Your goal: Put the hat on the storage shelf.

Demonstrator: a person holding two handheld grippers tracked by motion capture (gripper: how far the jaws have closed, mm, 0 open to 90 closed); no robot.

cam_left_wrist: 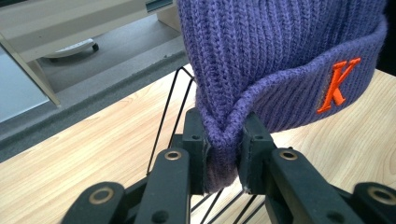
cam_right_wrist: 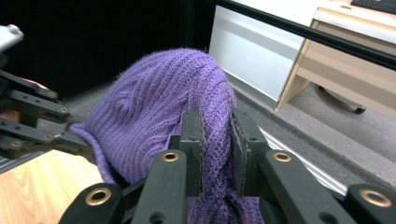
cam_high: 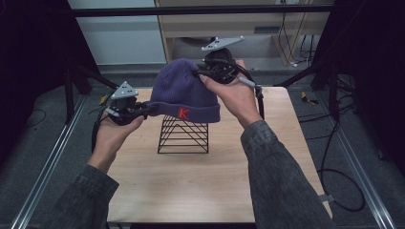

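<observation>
Knit: purple ribbed beanie (cam_high: pixel 185 90), soft and rounded at the crown, folded cuff along the lower edge.
Lettering: single orange-red "K" (cam_left_wrist: pixel 337 85) stitched on the cuff; no other writing readable.
Place: held up over the black wire stand (cam_high: pixel 184 135), cuff draped across the stand's top.
Stand: thin black rods, pyramid-like frame with slanted bars, on the pale wood-grain surface (cam_high: pixel 210 186).
Left gripper (cam_high: pixel 143 110): black fingers (cam_left_wrist: pixel 194 140) closed narrow on a bunched fold of the cuff, left of the stand.
Right gripper (cam_high: pixel 200 72): black fingers (cam_right_wrist: pixel 192 140) pinching the ribbed knit near the crown, above and behind the stand.
Hands: both bare, grey denim-like sleeves.
</observation>
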